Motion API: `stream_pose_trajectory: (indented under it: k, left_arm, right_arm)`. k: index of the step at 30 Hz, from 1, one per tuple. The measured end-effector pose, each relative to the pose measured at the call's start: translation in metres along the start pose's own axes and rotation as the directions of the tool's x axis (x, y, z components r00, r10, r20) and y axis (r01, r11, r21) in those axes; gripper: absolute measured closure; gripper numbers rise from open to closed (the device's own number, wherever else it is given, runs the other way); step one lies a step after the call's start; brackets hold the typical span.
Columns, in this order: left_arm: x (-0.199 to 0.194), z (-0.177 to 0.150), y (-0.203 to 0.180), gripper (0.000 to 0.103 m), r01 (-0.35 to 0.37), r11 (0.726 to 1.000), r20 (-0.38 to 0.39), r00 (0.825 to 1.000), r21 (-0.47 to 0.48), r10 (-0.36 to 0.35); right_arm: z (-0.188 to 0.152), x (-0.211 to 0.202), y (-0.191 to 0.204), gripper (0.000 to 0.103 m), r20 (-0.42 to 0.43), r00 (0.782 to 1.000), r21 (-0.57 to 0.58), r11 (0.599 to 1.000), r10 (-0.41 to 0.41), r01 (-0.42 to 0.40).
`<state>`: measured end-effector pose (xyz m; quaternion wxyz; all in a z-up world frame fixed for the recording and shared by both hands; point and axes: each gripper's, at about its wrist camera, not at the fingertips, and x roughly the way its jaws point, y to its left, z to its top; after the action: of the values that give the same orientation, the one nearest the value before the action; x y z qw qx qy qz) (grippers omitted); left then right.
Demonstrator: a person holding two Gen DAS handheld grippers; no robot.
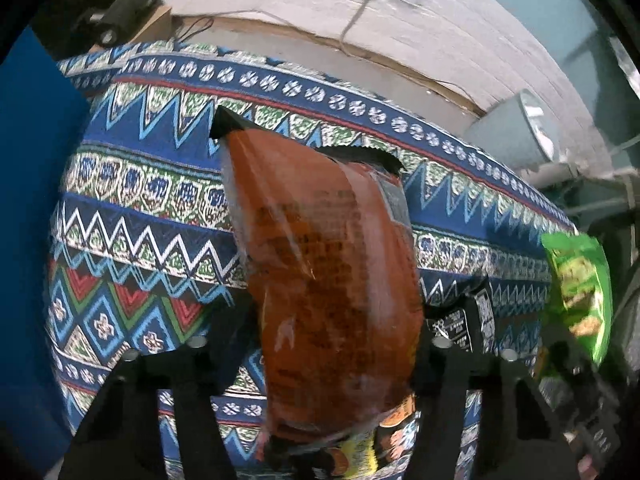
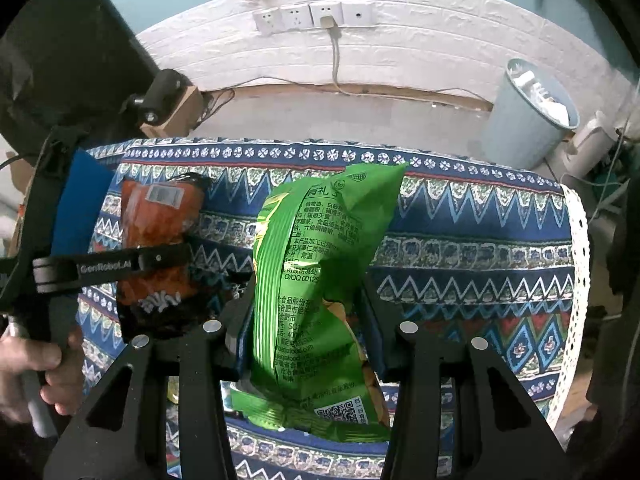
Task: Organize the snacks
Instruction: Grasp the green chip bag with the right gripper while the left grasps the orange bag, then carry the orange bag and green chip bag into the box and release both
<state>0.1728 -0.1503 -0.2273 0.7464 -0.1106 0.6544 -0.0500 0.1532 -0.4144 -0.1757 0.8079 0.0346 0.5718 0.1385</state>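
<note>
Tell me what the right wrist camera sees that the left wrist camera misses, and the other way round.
Only the right wrist view shows the person's hand on the left tool's handle, the barcode on the orange snack bag, and the tablecloth's white lace edge. Only the left wrist view shows the orange bag's whole printed back, between the left tool. Both show the patterned tablecloth, the green snack bag gripped by the right tool, the wall sockets and the pale bin.

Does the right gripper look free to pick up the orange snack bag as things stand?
Probably not. The right gripper is shut on the green snack bag, and the orange snack bag sits between the left gripper's fingers.
</note>
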Motion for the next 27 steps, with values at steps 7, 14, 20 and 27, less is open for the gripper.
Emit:
stream_pose_trajectory:
  k: [7, 14, 20, 27]
  left_arm:
    - [-0.019, -0.003, 0.008, 0.056, -0.037, 0.994, 0.034, 0.999, 0.101, 0.034]
    - [-0.052, -0.015, 0.011, 0.056, -0.096, 0.973, 0.111, 0.991, 0.211, 0.074]
    - [-0.077, -0.022, 0.007, 0.056, -0.146, 0.953, 0.172, 0.980, 0.266, 0.102]
    - [-0.106, -0.030, 0.001, 0.056, -0.215, 0.927, 0.254, 0.957, 0.307, 0.138]
  right_arm:
    - [-0.001, 0.000, 0.009, 0.059, 0.007, 1.000, -0.014, 1.000, -0.002, 0.002]
    - [-0.006, -0.004, 0.023, 0.059, 0.020, 1.000, -0.042, 0.999, -0.010, 0.011]
    - [-0.008, -0.010, 0.032, 0.059, 0.034, 0.999, -0.053, 0.999, 0.000, 0.002]
    - [-0.010, -0.022, 0.047, 0.059, 0.058, 0.998, -0.075, 0.997, 0.016, -0.012]
